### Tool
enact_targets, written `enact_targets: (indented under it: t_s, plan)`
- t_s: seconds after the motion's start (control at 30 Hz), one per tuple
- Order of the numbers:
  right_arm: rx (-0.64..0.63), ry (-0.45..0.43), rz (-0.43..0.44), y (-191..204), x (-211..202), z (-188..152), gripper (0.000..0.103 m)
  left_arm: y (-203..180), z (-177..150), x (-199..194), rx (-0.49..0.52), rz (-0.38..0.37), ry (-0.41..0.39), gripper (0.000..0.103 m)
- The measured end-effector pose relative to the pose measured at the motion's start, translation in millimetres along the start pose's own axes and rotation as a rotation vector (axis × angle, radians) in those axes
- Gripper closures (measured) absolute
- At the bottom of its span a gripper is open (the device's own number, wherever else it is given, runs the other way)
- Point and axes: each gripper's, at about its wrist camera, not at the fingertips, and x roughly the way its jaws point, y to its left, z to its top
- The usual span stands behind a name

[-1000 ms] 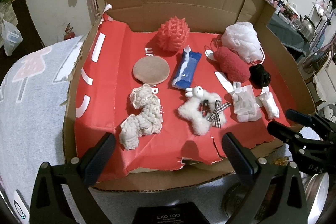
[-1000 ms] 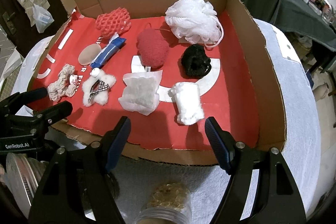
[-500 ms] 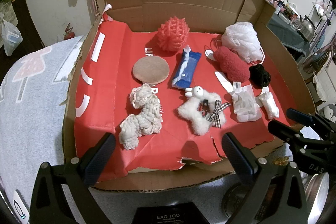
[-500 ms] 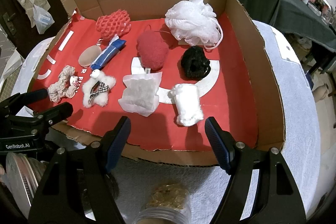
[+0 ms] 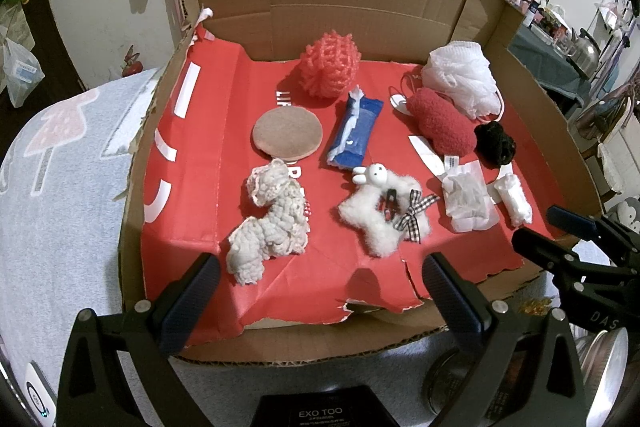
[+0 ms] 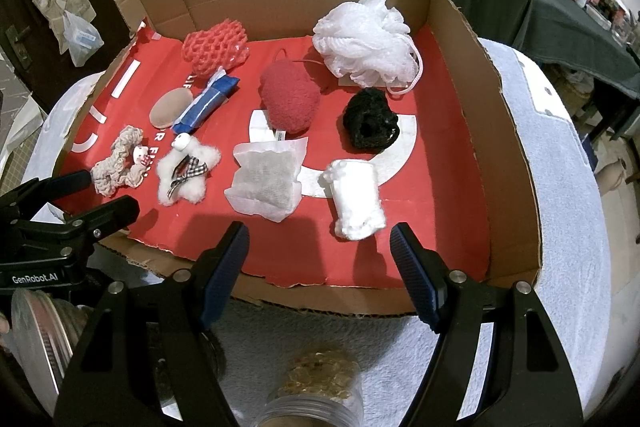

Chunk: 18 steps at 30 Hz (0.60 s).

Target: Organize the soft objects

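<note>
Nothing has shifted since a second ago: both tools hang where they were, and every soft thing lies as it did. The left tool [image 5: 316, 291] hovers over the near edge of the cardboard box [image 5: 360, 15], tilted steeply down, its fingers [image 5: 192, 303] spread wide with nothing between them. The right tool [image 6: 320, 267] sits just beside it at the same near edge, angled down alike, its dark blue pads [image 6: 224, 275] also apart and empty. Just beyond the left tool, on the box's red lining [image 5: 208, 147], lie a cream knitted scrunchie [image 5: 272, 219] and a white fluffy star clip [image 5: 384, 215] with a checked bow. Beyond the right tool lie a white cotton roll [image 6: 356, 199] and a mesh sachet [image 6: 268, 179], close together but apart. Further back are a black scrunchie [image 6: 370, 125], a red fuzzy pouch [image 6: 288, 95], a blue tissue pack [image 5: 354, 131] and a tan round puff [image 5: 287, 133]. Against the far wall rest a coral net sponge [image 5: 330, 65] and a white bath pouf [image 6: 364, 41]. The box stands on a bench covered by a pale towel [image 6: 560, 147].
</note>
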Motion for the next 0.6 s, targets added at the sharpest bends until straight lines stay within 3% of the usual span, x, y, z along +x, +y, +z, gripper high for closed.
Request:
enact_targets:
  t_s: [0.6]
  plan:
    - [-0.002, -0.012, -0.003, 0.8, -1.6, -0.8, 0.031, -0.2, -0.4, -0.6, 0.000, -0.003, -0.003, 0.000]
